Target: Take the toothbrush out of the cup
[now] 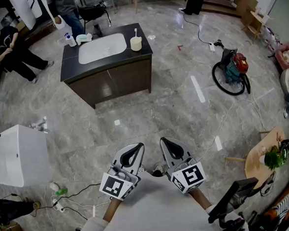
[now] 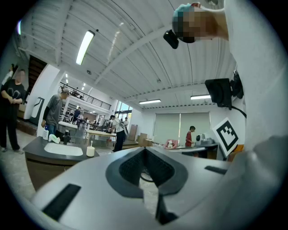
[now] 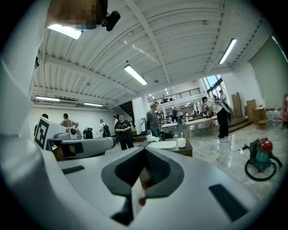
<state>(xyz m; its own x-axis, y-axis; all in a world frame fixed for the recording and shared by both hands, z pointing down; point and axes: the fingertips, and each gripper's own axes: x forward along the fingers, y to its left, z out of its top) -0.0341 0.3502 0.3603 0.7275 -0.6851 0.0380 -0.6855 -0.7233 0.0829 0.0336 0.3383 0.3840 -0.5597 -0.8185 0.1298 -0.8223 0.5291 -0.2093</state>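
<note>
Left gripper (image 1: 140, 147) and right gripper (image 1: 164, 140), smooth pale plastic, each with ribbed dark jaws pressed together, empty. Well apart across glossy stone floor, a slim white toothbrush (image 1: 136, 32) stands in a round cream cup (image 1: 135, 44) on a dark rectangular counter (image 1: 69, 65).

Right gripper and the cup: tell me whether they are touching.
Apart. The head view shows the right gripper over the floor, far short of the cup standing on the sink counter.
</note>
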